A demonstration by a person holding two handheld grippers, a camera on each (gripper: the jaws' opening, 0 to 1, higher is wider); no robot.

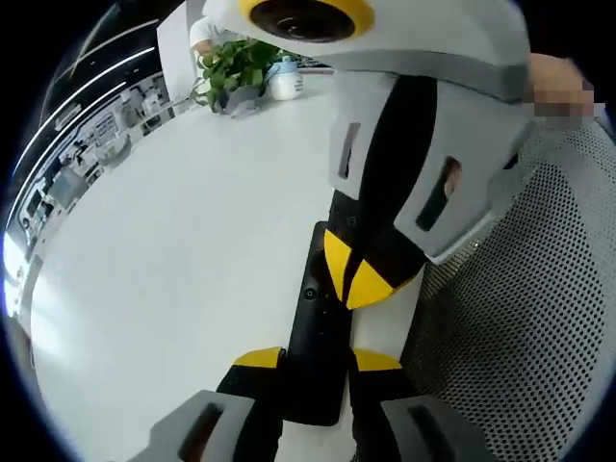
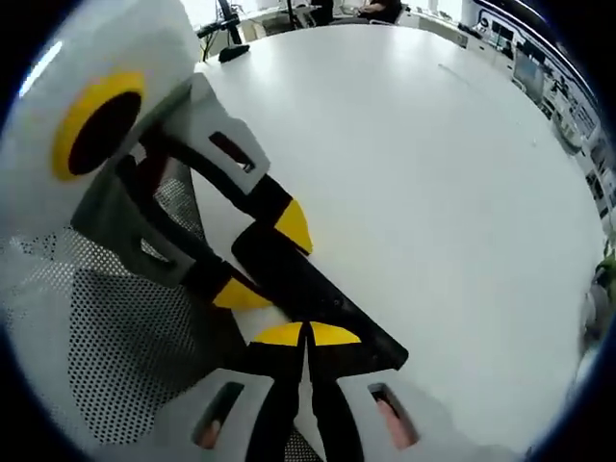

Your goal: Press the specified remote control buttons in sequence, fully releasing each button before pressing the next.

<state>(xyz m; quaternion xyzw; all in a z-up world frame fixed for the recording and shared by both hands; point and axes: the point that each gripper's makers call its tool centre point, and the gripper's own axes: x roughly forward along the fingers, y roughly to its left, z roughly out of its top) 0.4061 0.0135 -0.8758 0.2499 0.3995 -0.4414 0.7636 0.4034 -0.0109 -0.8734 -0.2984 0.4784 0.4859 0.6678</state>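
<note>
A broad white table (image 1: 173, 250) runs ahead of the left gripper's jaws, glossy and mostly bare. A black remote control (image 1: 316, 327) lies flat on it near its rounded edge, lengthwise between those jaws. At the table's far side, well beyond the jaws, stand a leafy green potted plant (image 1: 234, 67) and, just beside it, a small white container (image 1: 286, 81). In the right gripper view the remote lies slantwise across the jaw tips.
</note>
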